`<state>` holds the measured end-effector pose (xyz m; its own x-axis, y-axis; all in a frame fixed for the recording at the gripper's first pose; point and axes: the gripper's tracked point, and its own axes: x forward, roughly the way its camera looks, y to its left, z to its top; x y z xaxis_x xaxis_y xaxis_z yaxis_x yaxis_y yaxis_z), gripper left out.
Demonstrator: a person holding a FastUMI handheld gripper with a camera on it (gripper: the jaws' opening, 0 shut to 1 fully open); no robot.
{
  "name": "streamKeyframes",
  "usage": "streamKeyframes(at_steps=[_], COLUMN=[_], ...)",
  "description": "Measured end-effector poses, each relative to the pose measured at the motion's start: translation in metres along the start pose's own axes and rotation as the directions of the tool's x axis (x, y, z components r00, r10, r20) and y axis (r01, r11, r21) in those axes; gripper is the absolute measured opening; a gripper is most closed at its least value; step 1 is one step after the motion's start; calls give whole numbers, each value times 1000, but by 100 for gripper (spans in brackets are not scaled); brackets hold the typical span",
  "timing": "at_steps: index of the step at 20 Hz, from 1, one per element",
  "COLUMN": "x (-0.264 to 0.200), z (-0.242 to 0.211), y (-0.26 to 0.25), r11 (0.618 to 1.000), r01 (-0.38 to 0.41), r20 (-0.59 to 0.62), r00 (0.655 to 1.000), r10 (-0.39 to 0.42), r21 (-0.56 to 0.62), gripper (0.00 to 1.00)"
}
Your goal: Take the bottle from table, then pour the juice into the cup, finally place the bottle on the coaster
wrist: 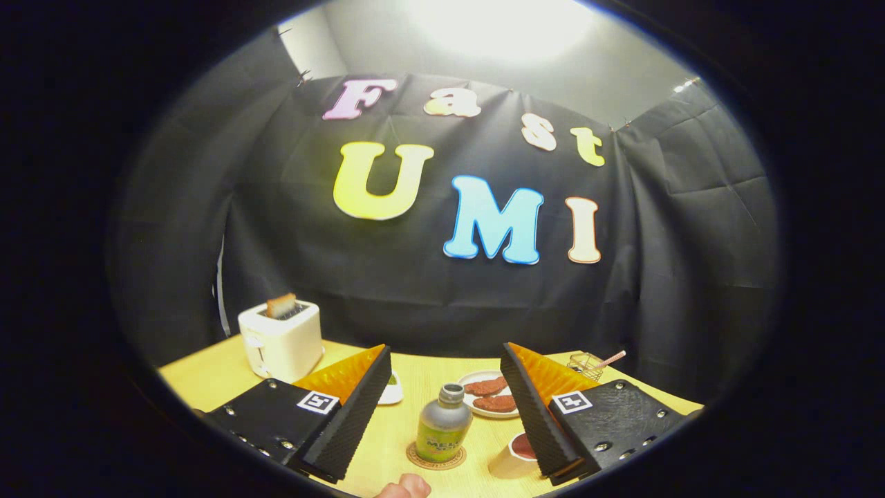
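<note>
A small grey bottle (443,427) with a green label stands upright on a round cork coaster (435,458) on the wooden table (207,377). It sits between my two fingers and slightly beyond them, touching neither. My gripper (442,415) is open, with wide gaps on both sides of the bottle. A pale paper cup (515,456) holding dark red juice stands to the right of the coaster, partly hidden behind my right finger (536,415).
A white toaster (280,341) with a slice of toast stands at the back left. A white plate (487,398) with brown patties lies behind the bottle. A small wire basket (586,362) with a straw is at the back right. A fingertip (404,487) pokes in near the coaster.
</note>
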<state>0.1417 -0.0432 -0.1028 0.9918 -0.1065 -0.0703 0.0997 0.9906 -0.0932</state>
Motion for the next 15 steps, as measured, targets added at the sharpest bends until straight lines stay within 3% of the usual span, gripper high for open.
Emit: streamKeyframes(at_steps=[3,10,15], x=[-20,-53,-53], z=[60,102,133], y=[1,-8,-35], r11=[999,992,993], r01=[-33,-89,-77], r20=[83,100,104], r00=[996,992,992], r10=[31,80,68], r21=[22,85,86], gripper=[97,97,97])
